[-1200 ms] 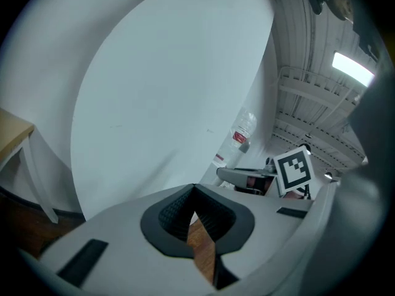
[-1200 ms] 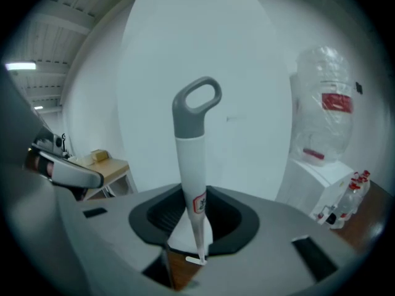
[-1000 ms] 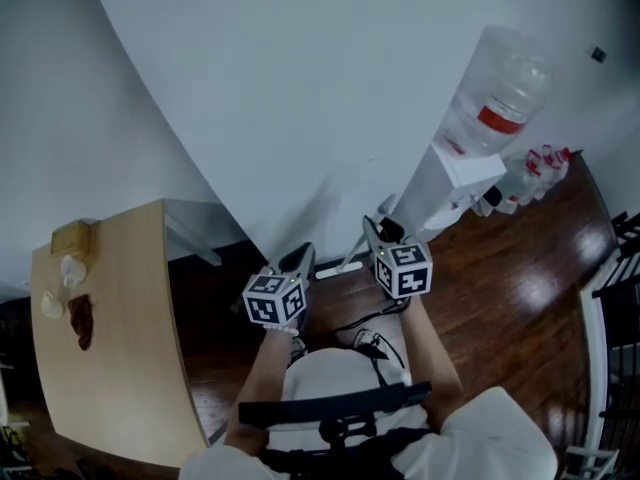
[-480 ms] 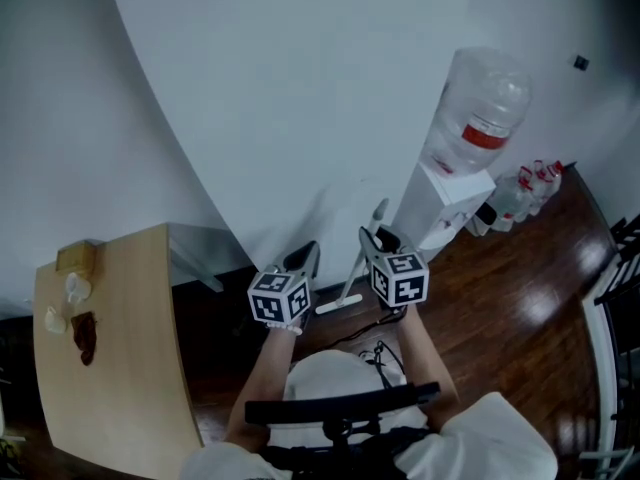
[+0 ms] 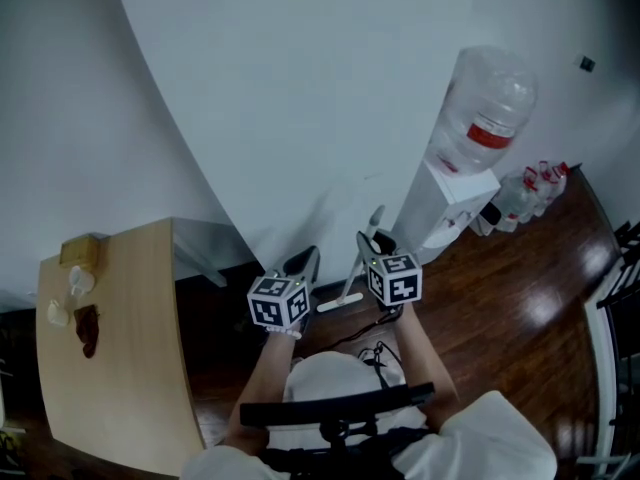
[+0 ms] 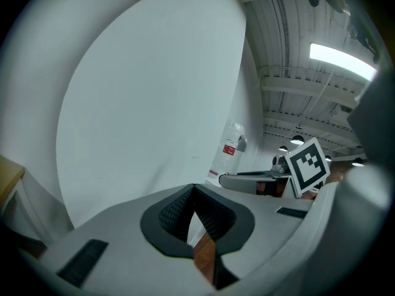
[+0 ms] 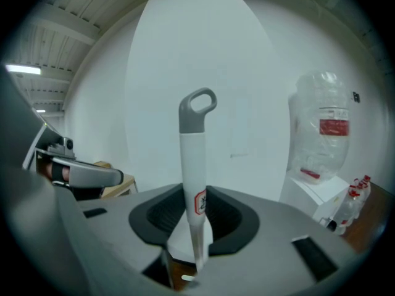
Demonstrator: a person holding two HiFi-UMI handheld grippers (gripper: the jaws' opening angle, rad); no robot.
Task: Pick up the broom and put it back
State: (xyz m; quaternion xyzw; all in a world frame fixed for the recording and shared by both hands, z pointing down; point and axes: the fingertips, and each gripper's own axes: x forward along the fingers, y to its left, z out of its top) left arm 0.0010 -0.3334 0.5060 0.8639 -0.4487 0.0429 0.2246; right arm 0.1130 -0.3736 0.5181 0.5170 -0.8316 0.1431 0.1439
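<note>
Left gripper (image 6: pixel 193 191) raised, broom (image 7: pixel 195 165) between right fingers (image 7: pixel 231 218)

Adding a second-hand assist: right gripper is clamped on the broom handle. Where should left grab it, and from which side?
Best bet on the broom: the straight white shaft below the right gripper, coming in level from the person's left. It stands near upright, and little shaft is free above, only the grey loop cap. The left gripper is empty with jaws together, so open first.

Right gripper (image 7: pixel 196 217) clamped on broom handle (image 7: pixel 192 159): white shaft upright, grey loop on top. Water dispenser (image 7: pixel 321 147) to the right, left gripper (image 7: pixel 80 176) at the left edge.
</note>
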